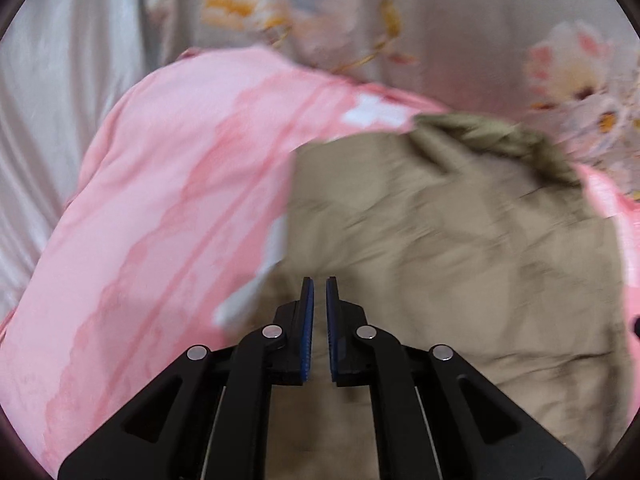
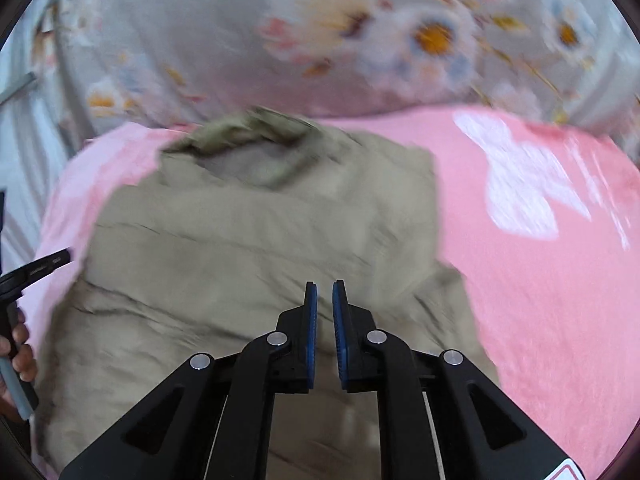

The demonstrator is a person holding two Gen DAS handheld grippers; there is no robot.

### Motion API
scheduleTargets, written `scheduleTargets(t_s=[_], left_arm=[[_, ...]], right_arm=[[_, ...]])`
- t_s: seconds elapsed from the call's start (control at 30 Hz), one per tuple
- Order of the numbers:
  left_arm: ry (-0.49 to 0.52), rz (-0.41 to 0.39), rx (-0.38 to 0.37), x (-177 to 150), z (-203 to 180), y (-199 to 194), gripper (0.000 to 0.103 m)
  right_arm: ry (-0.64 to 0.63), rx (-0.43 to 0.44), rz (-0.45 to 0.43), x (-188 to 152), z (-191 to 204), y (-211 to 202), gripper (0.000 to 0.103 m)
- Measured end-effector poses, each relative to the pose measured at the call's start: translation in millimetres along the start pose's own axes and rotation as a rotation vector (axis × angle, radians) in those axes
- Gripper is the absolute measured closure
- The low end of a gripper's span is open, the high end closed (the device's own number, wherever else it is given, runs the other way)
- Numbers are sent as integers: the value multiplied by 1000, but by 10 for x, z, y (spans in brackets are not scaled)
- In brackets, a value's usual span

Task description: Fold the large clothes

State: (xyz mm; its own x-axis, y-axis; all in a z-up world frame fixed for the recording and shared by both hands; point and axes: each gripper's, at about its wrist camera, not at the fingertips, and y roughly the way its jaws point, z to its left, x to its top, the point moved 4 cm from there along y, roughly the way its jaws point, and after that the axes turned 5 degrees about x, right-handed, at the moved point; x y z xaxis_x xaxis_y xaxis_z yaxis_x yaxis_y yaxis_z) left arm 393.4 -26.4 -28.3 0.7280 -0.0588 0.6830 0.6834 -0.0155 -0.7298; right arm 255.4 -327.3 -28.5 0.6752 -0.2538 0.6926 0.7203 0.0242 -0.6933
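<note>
A khaki garment (image 1: 460, 240) (image 2: 260, 240) lies folded on a pink blanket (image 1: 180, 200) (image 2: 540, 300), its darker collar (image 1: 500, 140) (image 2: 248, 132) bunched at the far end. My left gripper (image 1: 319, 280) hovers over the garment's near left edge, shut, with nothing between its blue pads. My right gripper (image 2: 324, 284) hangs above the garment's near right part, its jaws a narrow gap apart and no cloth pinched between them. In the right wrist view the left gripper's fingers (image 2: 60, 258) and a person's hand (image 2: 20, 344) show at the left edge. Both views are blurred.
Grey floral bedding (image 1: 440, 20) (image 2: 360, 40) rises behind the pink blanket. Pale satin fabric (image 1: 48, 120) hangs at the far left in the left wrist view. The pink blanket carries white patches (image 2: 520, 192) to the right of the garment.
</note>
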Motion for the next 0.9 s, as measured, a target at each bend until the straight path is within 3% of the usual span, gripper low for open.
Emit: scheduleTargets(t_s=[0.07, 0.13, 0.23, 0.3, 0.53, 0.9], left_arm=[[18, 0, -56, 135, -278, -73, 88], [49, 17, -47, 170, -541, -21, 82], [92, 64, -12, 60, -769, 184, 82], [104, 70, 6, -70, -816, 304, 82], [149, -22, 33, -355, -859, 362, 82], [165, -57, 72, -432, -926, 391, 82]], right_arm=[[-58, 29, 8, 137, 310, 110, 92], [-94, 43, 37, 169, 501, 282, 92], [-101, 58, 112, 73, 654, 625, 92], [-95, 57, 128, -29, 663, 729, 92], [-86, 67, 111, -218, 662, 847, 94], [-94, 65, 88, -253, 641, 872, 94]])
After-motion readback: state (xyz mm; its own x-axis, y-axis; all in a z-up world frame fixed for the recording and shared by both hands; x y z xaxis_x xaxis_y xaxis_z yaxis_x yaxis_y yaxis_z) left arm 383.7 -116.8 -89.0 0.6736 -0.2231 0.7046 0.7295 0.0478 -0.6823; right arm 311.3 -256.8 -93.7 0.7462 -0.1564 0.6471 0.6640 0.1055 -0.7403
